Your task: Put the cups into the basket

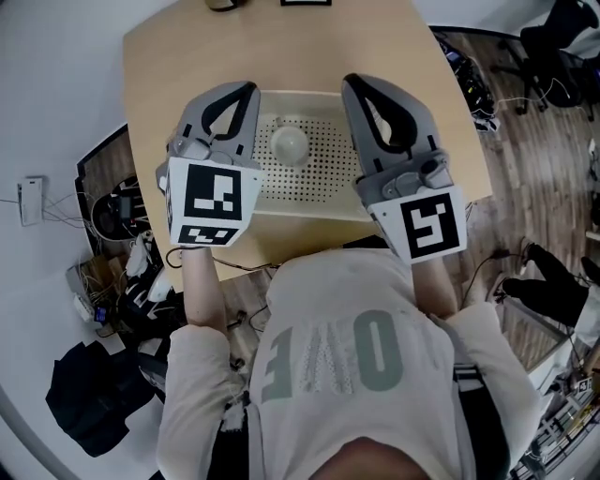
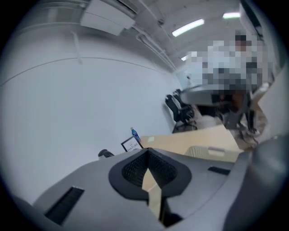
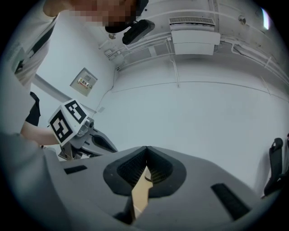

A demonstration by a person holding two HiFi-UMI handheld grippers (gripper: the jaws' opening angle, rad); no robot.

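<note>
A cream perforated basket (image 1: 309,202) sits on the light wooden table (image 1: 169,56) right in front of me. Inside it, left of centre, lies one pale rounded cup (image 1: 289,143). My left gripper (image 1: 246,87) hovers over the basket's left side and my right gripper (image 1: 351,82) over its right side. Both point away from me. In the left gripper view the left gripper (image 2: 146,149) has its jaws together with nothing between them, and the basket (image 2: 212,152) shows beyond. In the right gripper view the right gripper (image 3: 146,148) is also shut and holds nothing.
At the table's far edge stand a small framed sign (image 2: 132,145), a blue bottle (image 2: 134,134) and a dark object (image 1: 225,5). Office chairs (image 1: 553,37) stand on the floor to the right, and cables and bags (image 1: 112,281) lie to the left.
</note>
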